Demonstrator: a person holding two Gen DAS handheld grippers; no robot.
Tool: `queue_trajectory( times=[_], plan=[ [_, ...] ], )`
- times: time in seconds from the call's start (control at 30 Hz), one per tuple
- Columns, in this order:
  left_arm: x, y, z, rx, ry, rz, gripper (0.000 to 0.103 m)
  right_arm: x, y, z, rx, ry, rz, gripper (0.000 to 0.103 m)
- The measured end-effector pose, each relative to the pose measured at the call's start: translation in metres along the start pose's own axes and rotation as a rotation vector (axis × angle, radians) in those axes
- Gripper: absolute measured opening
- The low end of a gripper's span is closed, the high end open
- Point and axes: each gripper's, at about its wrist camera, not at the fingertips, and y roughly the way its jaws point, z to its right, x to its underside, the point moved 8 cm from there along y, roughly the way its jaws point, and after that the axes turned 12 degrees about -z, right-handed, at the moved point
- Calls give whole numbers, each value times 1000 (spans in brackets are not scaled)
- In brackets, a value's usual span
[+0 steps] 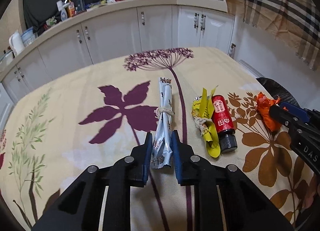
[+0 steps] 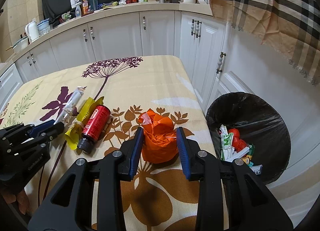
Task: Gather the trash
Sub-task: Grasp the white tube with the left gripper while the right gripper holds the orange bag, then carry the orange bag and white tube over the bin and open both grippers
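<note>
A silver-blue wrapper tied with twine (image 1: pixel 164 119) lies on the floral tablecloth (image 1: pixel 80 95). My left gripper (image 1: pixel 161 138) is open, its jaws on either side of the wrapper's near end. A yellow wrapper with twine (image 1: pixel 208 123) and a red bottle with a black cap (image 1: pixel 223 121) lie to its right. A crumpled orange bag (image 2: pixel 160 139) sits near the table's right edge. My right gripper (image 2: pixel 160 131) is open, its jaws on either side of the bag. The bin lined with a black bag (image 2: pixel 250 139) stands on the floor to the right and holds several wrappers.
White kitchen cabinets (image 2: pixel 120 33) and a counter crowded with bottles and appliances (image 2: pixel 112 3) run behind the table. A plaid cloth (image 2: pixel 270 11) hangs at the upper right. The table's right edge (image 2: pixel 200 101) drops beside the bin.
</note>
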Motion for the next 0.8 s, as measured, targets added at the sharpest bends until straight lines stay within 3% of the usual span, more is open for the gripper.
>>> queue_trajectory(
  times=[0.43, 0.8],
  plan=[
    [-16, -42, 8, 6, -21, 114, 21, -4, -36, 30, 39, 49, 84, 33],
    [-41, -43, 80, 74, 70, 156, 21, -3, -49, 98, 136, 136, 121, 33]
  ],
)
